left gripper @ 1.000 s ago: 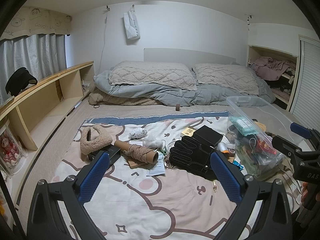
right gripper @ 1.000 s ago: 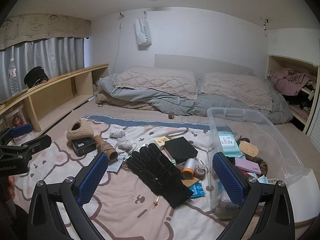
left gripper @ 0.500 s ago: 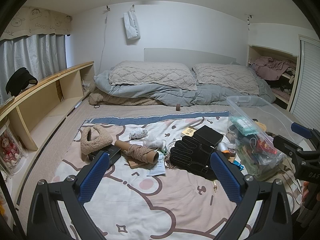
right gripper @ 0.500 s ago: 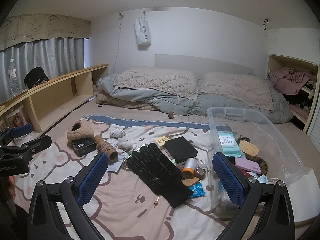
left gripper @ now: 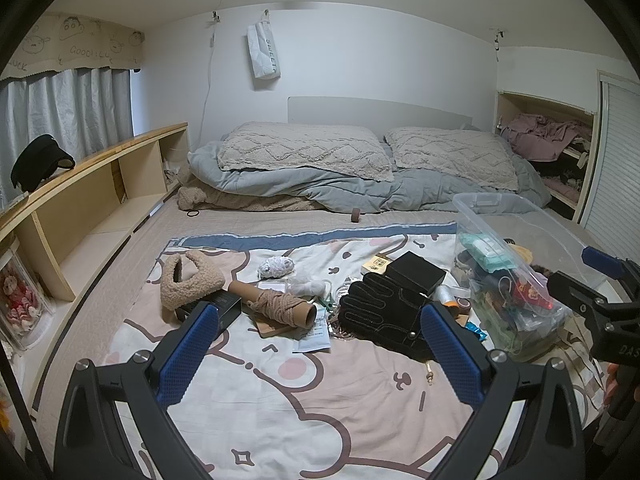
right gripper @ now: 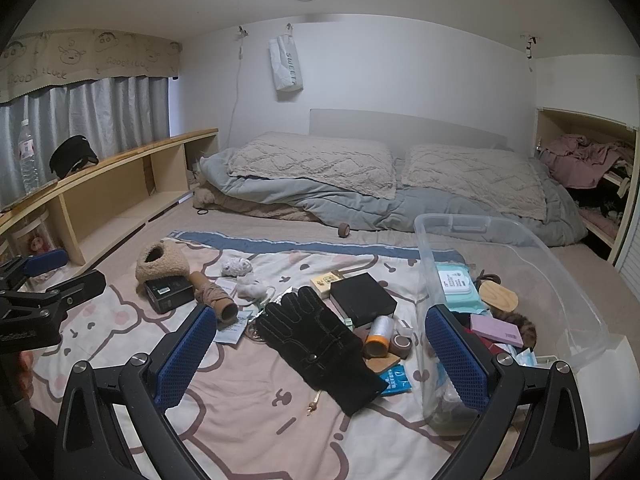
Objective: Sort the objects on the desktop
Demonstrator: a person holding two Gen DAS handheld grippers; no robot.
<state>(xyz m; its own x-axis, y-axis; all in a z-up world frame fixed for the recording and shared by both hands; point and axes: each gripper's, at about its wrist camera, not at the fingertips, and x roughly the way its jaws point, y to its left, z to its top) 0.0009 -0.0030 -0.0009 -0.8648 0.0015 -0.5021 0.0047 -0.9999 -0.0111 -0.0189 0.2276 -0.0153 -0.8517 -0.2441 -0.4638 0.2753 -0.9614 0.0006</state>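
Loose items lie on a cartoon-print blanket (left gripper: 280, 380) on a bed. A black glove (right gripper: 320, 336) (left gripper: 384, 316) lies in the middle. Around it are a black box (right gripper: 362, 298), a cardboard tube wound with rope (left gripper: 276, 306), a fuzzy beige bag (left gripper: 188, 278), a small dark box (right gripper: 168, 292) and an orange-ended roll (right gripper: 378, 334). A clear plastic bin (right gripper: 500, 280) (left gripper: 516, 280) at the right holds several items. My left gripper (left gripper: 320, 344) and my right gripper (right gripper: 320, 344) both hover open over the blanket, short of the pile, holding nothing.
Pillows (left gripper: 304, 148) and a grey duvet (left gripper: 320, 188) fill the bed's far end. A wooden shelf (left gripper: 88, 192) runs along the left wall with a black cap (left gripper: 40, 160) on top. A cubby with clothes (right gripper: 588, 168) is at the right. A brown roll (right gripper: 344, 229) lies near the duvet.
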